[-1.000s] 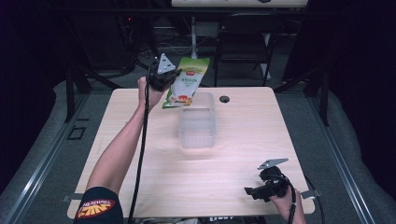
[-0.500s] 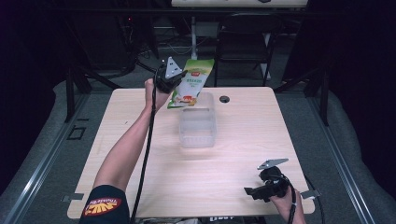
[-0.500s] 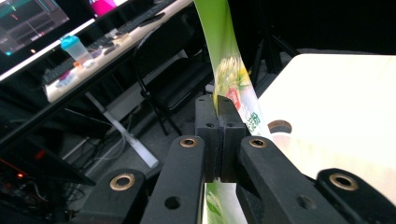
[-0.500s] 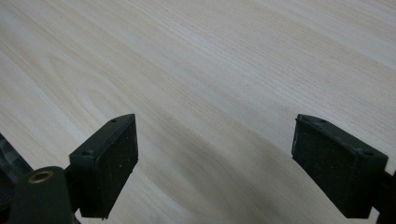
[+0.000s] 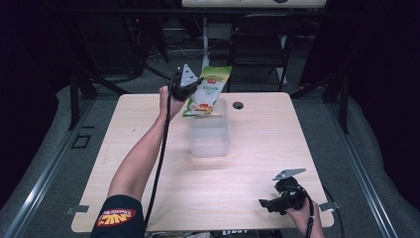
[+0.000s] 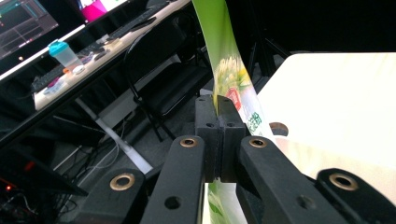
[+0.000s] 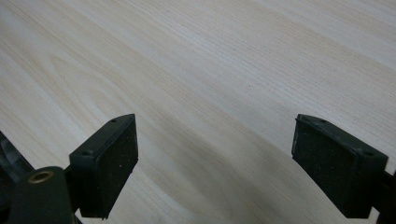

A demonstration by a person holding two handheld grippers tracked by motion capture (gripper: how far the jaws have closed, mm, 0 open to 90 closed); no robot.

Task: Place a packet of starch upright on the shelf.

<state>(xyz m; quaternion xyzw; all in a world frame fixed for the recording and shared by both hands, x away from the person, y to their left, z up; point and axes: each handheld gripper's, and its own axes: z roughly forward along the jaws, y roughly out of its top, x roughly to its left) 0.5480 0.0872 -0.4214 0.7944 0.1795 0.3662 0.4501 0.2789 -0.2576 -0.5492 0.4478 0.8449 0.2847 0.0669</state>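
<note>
A green snack bag [image 5: 209, 89] hangs tilted in the air over the far end of a clear plastic box [image 5: 210, 134] on the table. My left gripper [image 5: 190, 89] is shut on the bag's left edge; in the left gripper view the jaws [image 6: 219, 135] pinch the green bag [image 6: 229, 70] edge-on. My right gripper [image 5: 270, 203] rests low near the table's front right corner, held by a hand. In the right gripper view its fingers [image 7: 105, 163] stand wide apart over bare wood, with nothing between them.
The light wooden table [image 5: 148, 198] has a round cable hole [image 5: 238, 105] at its far edge. A black chair [image 5: 257, 49] and desk legs stand behind the table. In the left gripper view a desk with monitors and a blue-lidded bottle [image 6: 65, 53] sits beyond.
My left gripper has carried the bag a little to the right and toward the box's far end. The right gripper has stayed put.
</note>
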